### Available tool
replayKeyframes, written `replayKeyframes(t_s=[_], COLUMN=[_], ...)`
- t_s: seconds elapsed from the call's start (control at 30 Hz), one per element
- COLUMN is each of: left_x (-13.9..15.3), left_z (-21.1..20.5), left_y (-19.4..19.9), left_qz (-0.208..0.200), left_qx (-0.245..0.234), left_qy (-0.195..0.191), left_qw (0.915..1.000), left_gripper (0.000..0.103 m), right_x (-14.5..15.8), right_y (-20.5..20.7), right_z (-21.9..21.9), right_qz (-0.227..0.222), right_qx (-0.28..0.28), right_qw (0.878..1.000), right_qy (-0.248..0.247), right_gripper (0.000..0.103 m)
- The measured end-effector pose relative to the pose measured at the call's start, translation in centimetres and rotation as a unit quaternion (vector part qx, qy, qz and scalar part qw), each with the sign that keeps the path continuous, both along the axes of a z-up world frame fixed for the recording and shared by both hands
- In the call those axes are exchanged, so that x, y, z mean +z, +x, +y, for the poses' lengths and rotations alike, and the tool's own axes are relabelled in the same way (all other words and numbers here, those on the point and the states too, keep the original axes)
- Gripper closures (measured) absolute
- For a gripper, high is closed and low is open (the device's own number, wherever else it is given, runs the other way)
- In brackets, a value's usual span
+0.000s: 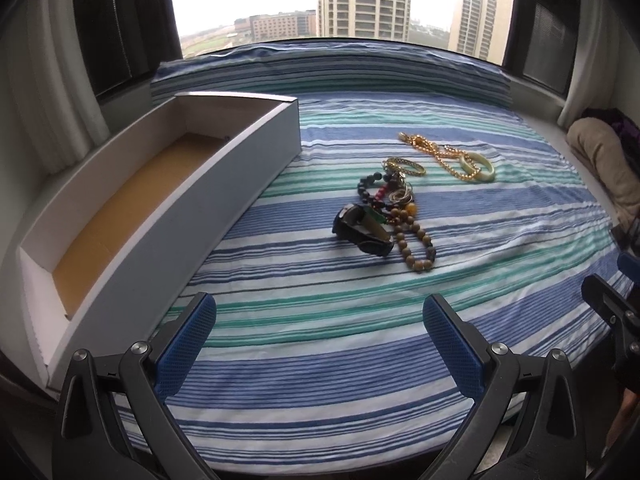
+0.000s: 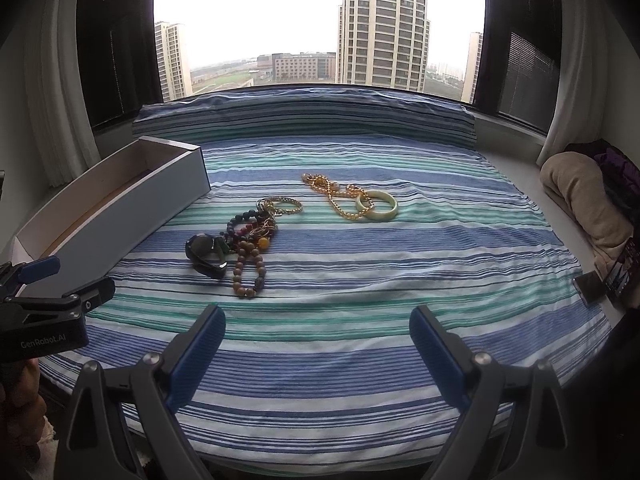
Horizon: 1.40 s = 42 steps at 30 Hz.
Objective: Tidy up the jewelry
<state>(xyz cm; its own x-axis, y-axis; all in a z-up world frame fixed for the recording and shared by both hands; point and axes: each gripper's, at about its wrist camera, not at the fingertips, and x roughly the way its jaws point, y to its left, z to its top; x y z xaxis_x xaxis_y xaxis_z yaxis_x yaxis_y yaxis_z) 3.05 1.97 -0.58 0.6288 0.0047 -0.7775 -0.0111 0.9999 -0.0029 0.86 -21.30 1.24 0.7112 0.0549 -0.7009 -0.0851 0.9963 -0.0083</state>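
A pile of jewelry lies on the striped cloth [image 1: 320,340]: a black watch [image 1: 360,232], a wooden bead bracelet [image 1: 416,248], dark bead bracelets [image 1: 372,188], a gold chain [image 1: 436,154] and a pale jade bangle [image 1: 478,166]. A long white box [image 1: 120,208] with a brown floor stands open at the left. My left gripper [image 1: 320,344] is open and empty, near of the pile. In the right wrist view the same watch [image 2: 204,254], beads [image 2: 248,272], chain [image 2: 332,196] and bangle [image 2: 378,206] lie ahead of my open, empty right gripper [image 2: 318,348].
The other gripper shows at the right edge of the left view [image 1: 616,312] and the left edge of the right view [image 2: 48,312]. A beige bundle [image 2: 584,204] and a phone [image 2: 588,284] lie at the right. A window is behind.
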Motion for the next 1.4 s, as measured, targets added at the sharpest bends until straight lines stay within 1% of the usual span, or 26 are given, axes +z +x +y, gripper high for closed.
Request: replayKeyframes(t_s=[0.23,0.37,0.43,0.53,0.63,0.7,0.8,0.9,0.97,1.0,1.03,1.1,1.13,1.17,1.2,1.27,1.4], left_x=[-0.8,-2.0,-3.0,-5.1,-7.7,-9.1,-10.4,-10.8,-11.2,-11.4,-11.6,-11.6,-11.7,-11.6,-11.6,-11.7,-11.2], left_z=[0.6,0.3,-0.1,-0.4,-0.1,0.3,0.3,-0.4,-0.9,-1.0,-1.0,-1.0,-0.8,-0.6,-0.3,0.5,1.9], left_y=[1.9,4.8,6.8,10.1,12.8,13.7,14.3,14.3,14.5,14.6,14.6,14.7,14.7,14.6,14.6,14.5,13.2], left_qz=[0.026,0.039,0.047,0.062,0.092,0.106,0.116,0.113,0.112,0.114,0.117,0.107,0.107,0.106,0.110,0.116,0.126], left_qx=[-0.006,-0.003,0.004,0.014,0.038,0.054,0.061,0.053,0.047,0.045,0.044,0.044,0.042,0.041,0.041,0.039,0.039], left_qy=[-0.058,-0.067,-0.065,-0.077,-0.098,-0.117,-0.118,-0.101,-0.087,-0.084,-0.083,-0.072,-0.073,-0.076,-0.082,-0.101,-0.102], left_qw=[0.9980,0.9970,0.9968,0.9950,0.9902,0.9860,0.9843,0.9870,0.9887,0.9889,0.9886,0.9907,0.9907,0.9906,0.9897,0.9873,0.9861], left_gripper=[0.000,0.000,0.000,0.000,0.001,0.001,0.003,0.008,0.022,0.026,0.034,0.047,0.062,0.079,0.085,0.088,0.088], right_x=[-0.4,-0.8,-0.9,-0.9,-0.8,-0.9,-1.1,-1.5,-1.5,-1.6,-1.5,-1.5,-1.4,-1.4,-1.5,-1.5,-1.7], right_y=[0.2,0.2,0.1,-0.1,-0.4,-0.5,-0.5,-0.4,-0.4,-0.4,-0.4,-0.4,-0.4,-0.4,-0.4,-0.4,-0.2], right_z=[-1.1,-1.2,-1.2,-1.3,-1.7,-2.1,-2.5,-2.7,-2.7,-2.6,-2.5,-2.4,-2.4,-2.4,-2.5,-2.7,-2.6], right_qz=[0.004,0.009,0.010,0.010,0.009,0.009,0.013,0.018,0.019,0.019,0.019,0.017,0.017,0.017,0.017,0.019,0.023], right_qx=[-0.010,-0.009,-0.007,-0.007,-0.011,-0.015,-0.020,-0.021,-0.020,-0.018,-0.017,-0.015,-0.015,-0.016,-0.018,-0.022,-0.020], right_qw=[1.000,1.000,1.000,1.000,1.000,1.000,1.000,0.999,0.999,0.999,0.999,1.000,1.000,1.000,1.000,0.999,0.999], right_qy=[0.009,0.015,0.016,0.016,0.016,0.016,0.016,0.019,0.021,0.021,0.021,0.019,0.019,0.018,0.018,0.019,0.021], right_gripper=[0.008,0.008,0.008,0.008,0.008,0.008,0.008,0.008,0.008,0.008,0.008,0.008,0.008,0.008,0.008,0.008,0.008])
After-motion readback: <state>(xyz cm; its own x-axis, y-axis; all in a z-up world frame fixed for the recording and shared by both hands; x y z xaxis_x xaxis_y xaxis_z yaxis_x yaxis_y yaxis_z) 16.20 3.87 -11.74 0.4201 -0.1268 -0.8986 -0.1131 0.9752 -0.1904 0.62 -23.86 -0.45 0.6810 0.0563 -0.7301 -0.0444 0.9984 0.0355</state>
